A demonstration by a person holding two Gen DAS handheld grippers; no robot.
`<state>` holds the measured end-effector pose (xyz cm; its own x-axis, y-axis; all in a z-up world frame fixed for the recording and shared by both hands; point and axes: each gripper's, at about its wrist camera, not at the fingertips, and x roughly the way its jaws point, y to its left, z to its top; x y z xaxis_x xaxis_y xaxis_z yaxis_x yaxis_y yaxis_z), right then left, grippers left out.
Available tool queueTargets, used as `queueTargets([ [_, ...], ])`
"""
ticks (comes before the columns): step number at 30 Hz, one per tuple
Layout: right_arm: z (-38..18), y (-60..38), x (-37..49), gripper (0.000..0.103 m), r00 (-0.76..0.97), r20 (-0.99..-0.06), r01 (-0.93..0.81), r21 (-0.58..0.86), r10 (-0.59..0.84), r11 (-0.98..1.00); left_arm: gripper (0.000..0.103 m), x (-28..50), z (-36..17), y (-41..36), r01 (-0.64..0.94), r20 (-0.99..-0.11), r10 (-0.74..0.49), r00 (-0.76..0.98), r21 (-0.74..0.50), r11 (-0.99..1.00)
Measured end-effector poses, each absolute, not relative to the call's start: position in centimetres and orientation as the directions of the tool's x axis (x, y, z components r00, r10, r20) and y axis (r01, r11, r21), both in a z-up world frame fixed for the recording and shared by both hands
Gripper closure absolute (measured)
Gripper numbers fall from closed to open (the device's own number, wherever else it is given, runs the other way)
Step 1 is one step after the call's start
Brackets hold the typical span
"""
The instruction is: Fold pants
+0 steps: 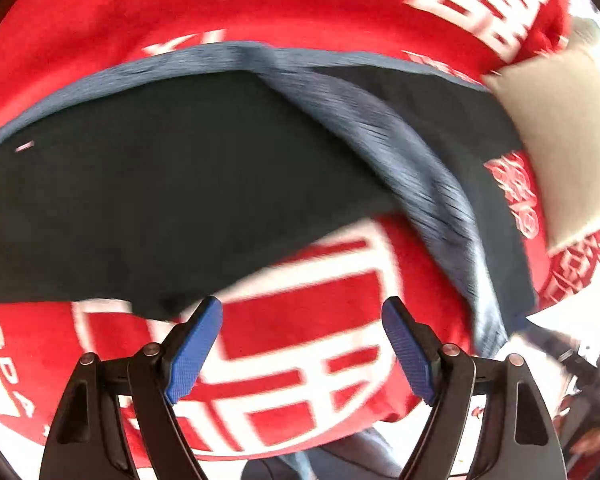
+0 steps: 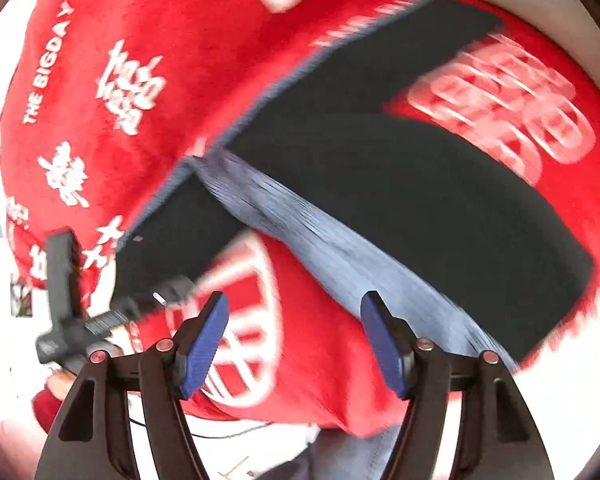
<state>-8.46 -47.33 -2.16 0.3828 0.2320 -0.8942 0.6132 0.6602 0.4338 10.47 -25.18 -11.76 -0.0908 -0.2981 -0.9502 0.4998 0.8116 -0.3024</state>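
Observation:
Dark navy pants (image 1: pixel 160 184) lie spread flat on a red blanket with white characters (image 1: pixel 292 320). Their grey-blue waistband (image 1: pixel 432 184) runs diagonally toward the lower right. In the right wrist view the pants (image 2: pixel 400 200) lie with two legs spreading apart, the waistband (image 2: pixel 320 240) crossing toward the bottom. My left gripper (image 1: pixel 302 344) is open and empty, just above the blanket near the pants' lower edge. My right gripper (image 2: pixel 294 336) is open and empty, over the blanket beside the waistband. The left gripper also shows in the right wrist view (image 2: pixel 112 312). Both views are motion-blurred.
A beige pillow (image 1: pixel 560 140) lies at the blanket's right side. The blanket's near edge drops off below the grippers (image 2: pixel 300 416), with a white floor or surface beyond. A person's jeans show at the bottom (image 1: pixel 340 456).

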Motion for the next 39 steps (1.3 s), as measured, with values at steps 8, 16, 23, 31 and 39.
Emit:
queueTargets([
  [8,-4.7,-48.7,-18.3,0.031,0.246,-0.964,0.739,0.253,0.099,0.625,0.021,7.1,-11.4,-28.3,0.530,-0.935,-0.333,-0.120,-0.344,0.775],
  [16,-7.2,-51.2,-20.2,0.052,0.304,-0.939,0.719,0.337,0.161,0.608,0.021,6.3,-13.7,-31.2,0.521,-0.939,-0.318,-0.132,-0.338,0.784],
  [23,-5.5,-52.9,-19.0,0.098,0.333,-0.893,0.673,0.449,0.302,0.588,0.021,6.6,-14.3,-33.0,0.470,-0.948,-0.286,-0.142,-0.319,0.823],
  [31,4.9,-62.4,-12.1,0.100,0.450,-0.839,0.510,0.523,0.306,0.683,0.021,9.0,-11.1,-34.5,0.433,-0.959,-0.276,-0.064,-0.276,0.858],
  [39,7.7,-71.4,-1.2,0.100,0.479,-0.838,0.439,0.486,0.260,0.756,0.021,11.9,-8.4,-36.2,0.388,-0.964,-0.262,0.044,-0.225,0.894],
])
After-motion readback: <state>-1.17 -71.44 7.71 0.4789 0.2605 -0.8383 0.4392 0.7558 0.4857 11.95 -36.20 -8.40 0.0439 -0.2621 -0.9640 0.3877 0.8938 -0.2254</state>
